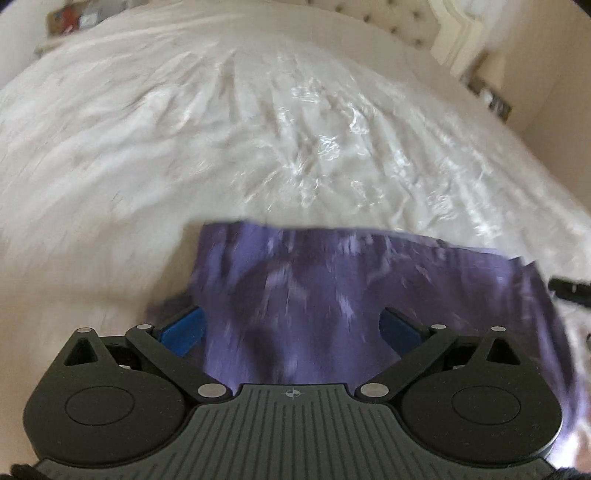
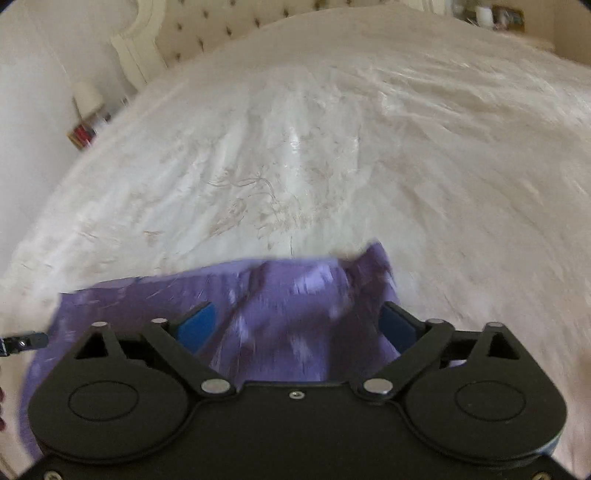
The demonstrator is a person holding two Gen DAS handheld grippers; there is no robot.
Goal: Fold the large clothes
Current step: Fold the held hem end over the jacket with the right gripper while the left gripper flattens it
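A purple patterned garment [image 1: 332, 295] lies folded near the front edge of a white bed; it also shows in the right wrist view [image 2: 288, 306]. My left gripper [image 1: 291, 326] is open, its blue pads [image 1: 184, 330] wide apart just above the cloth's near left part. My right gripper [image 2: 295, 325] is open too, above the cloth's near right part, with its right pad at the garment's right edge. Both views are blurred by motion. A tip of the other gripper [image 1: 569, 290] shows at the right edge of the left wrist view.
The white embroidered bedspread [image 1: 258, 129] spreads wide beyond the garment. A tufted headboard [image 2: 229, 29] stands at the back. Bedside tables with small items [image 2: 88, 129] sit at either side of the bed's head.
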